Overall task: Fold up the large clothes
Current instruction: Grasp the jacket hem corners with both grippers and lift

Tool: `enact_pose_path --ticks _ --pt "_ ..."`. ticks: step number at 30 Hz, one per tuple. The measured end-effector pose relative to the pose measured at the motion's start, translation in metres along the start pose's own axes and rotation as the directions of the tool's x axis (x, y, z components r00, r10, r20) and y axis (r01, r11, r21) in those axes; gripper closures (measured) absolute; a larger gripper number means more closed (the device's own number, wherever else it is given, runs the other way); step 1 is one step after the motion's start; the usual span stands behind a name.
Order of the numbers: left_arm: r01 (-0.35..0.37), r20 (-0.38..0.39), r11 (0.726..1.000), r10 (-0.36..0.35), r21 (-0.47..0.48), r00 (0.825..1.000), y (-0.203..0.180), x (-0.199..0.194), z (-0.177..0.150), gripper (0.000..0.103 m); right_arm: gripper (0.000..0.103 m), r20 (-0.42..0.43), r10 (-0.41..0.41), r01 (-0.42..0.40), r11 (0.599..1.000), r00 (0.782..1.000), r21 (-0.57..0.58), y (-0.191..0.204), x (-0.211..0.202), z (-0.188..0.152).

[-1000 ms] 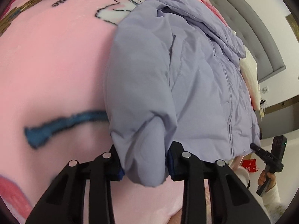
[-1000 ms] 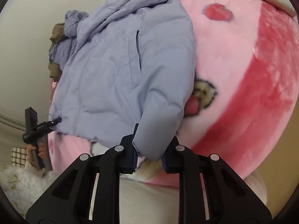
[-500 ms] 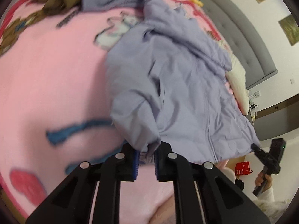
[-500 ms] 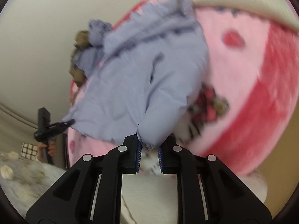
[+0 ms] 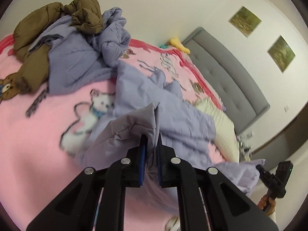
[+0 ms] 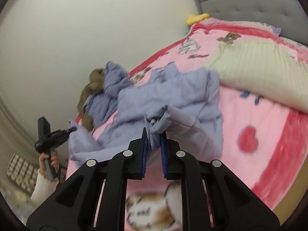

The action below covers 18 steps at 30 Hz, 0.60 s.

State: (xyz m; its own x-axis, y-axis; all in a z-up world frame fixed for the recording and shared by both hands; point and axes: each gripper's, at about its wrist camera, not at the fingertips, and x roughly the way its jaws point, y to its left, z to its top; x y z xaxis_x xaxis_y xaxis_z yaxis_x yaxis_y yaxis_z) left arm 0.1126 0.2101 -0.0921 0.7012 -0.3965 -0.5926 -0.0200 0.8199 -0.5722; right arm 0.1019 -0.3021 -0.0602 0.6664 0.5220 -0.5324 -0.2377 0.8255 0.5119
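- Left gripper [image 5: 150, 142], at the bottom middle of the left wrist view, is clamped on a bunched fold of the lilac jacket [image 5: 165, 113]; its jaws have just been closing, with the fabric pinched between the blue pads.
- Right gripper [image 6: 154, 139], at the bottom middle of the right wrist view, likewise pinches a gathered edge of that jacket [image 6: 173, 104]; its jaws have been closing too, cloth between them.
- In both views the held edges stand raised off the pink blanket [image 5: 38, 144], while the rest of the jacket trails away toward the middle of the frame, crumpled and partly lying on the bed.
- At the lower right of the left wrist view, the other gripper shows in a hand [image 5: 268, 202], a corner of lilac cloth at its tip.
- A cream pillow [image 5: 221, 127] lies just beyond the jacket, right of centre.
- Farther off, at the upper left, a heap holds a second lilac garment [image 5: 77, 61] and a brown padded coat [image 5: 36, 44].
- A grey headboard [image 5: 227, 73] stands at the far right, with a yellow soft toy [image 5: 180, 45] near its left end and two pictures [image 5: 244, 21] on the wall above.
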Motion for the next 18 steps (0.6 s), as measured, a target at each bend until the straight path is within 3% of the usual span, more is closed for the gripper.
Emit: enact_pose_path --ticks 8,12,18 --pt "-0.036 0.029 0.999 0.036 -0.018 0.999 -0.006 0.070 0.086 0.093 0.092 -0.005 -0.039 0.039 0.998 0.999 0.049 -0.027 0.093 0.091" --pt "-0.043 0.023 0.997 0.045 -0.063 0.999 -0.006 0.116 0.146 0.093 0.092 0.011 -0.091 0.090 0.993 0.996 0.075 -0.038 0.141 0.143" --pt "-0.078 -0.047 0.987 0.072 -0.140 0.996 0.013 0.189 0.194 0.093 0.093 -0.010 -0.230 0.230 0.971 0.973 0.069 -0.056 0.218 0.196"
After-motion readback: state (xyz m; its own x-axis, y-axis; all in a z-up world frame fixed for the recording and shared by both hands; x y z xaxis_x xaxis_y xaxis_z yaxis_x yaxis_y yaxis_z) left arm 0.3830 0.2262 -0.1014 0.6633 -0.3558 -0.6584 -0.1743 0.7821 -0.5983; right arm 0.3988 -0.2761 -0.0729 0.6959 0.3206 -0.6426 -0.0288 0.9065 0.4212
